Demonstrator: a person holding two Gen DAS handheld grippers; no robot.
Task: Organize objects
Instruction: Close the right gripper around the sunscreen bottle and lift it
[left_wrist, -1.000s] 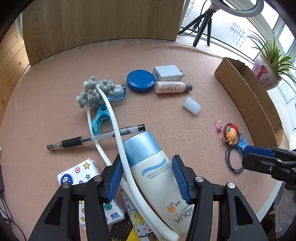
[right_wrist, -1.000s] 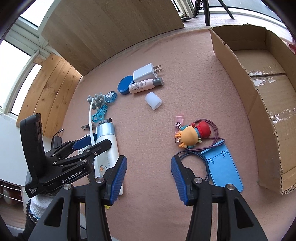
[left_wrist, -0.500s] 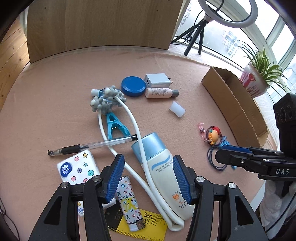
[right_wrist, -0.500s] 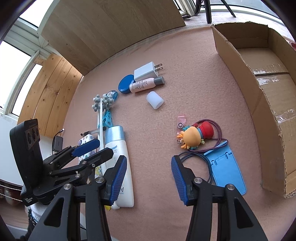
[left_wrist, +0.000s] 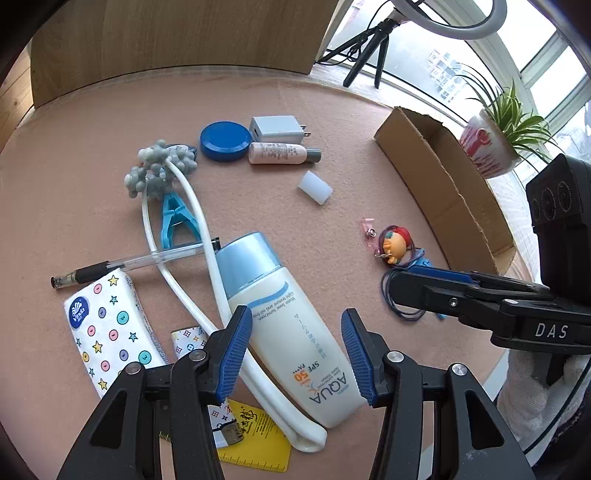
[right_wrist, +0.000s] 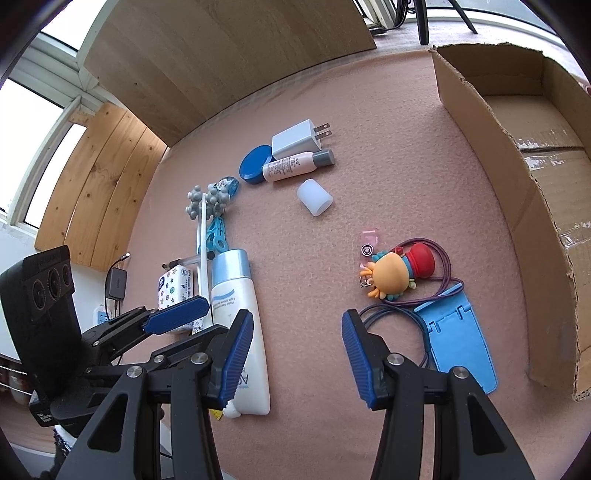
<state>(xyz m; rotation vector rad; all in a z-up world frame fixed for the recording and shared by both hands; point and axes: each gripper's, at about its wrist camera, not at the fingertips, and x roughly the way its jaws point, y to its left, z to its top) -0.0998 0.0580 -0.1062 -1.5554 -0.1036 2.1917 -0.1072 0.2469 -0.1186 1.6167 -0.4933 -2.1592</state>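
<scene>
A white sunscreen bottle with a pale blue cap lies flat on the pink mat, with a white hose running along its left side. My left gripper hovers above the bottle's lower half. Its jaws are closing, the bottle shows between them, and the pads stand clear of it. In the right wrist view the same bottle lies under the left gripper. My right gripper is open over bare mat, with nothing between its fingers, beside a dark cord and a blue phone stand.
A cardboard box stands open at the right. On the mat lie a doll keychain, white cap, small tube, charger, blue lid, blue clip, pen, tissue pack, lighter and yellow card.
My left gripper has drawn back and up from the bottle, which lay close between its pads a second ago. More of the mat shows now. The right gripper has stayed put.
</scene>
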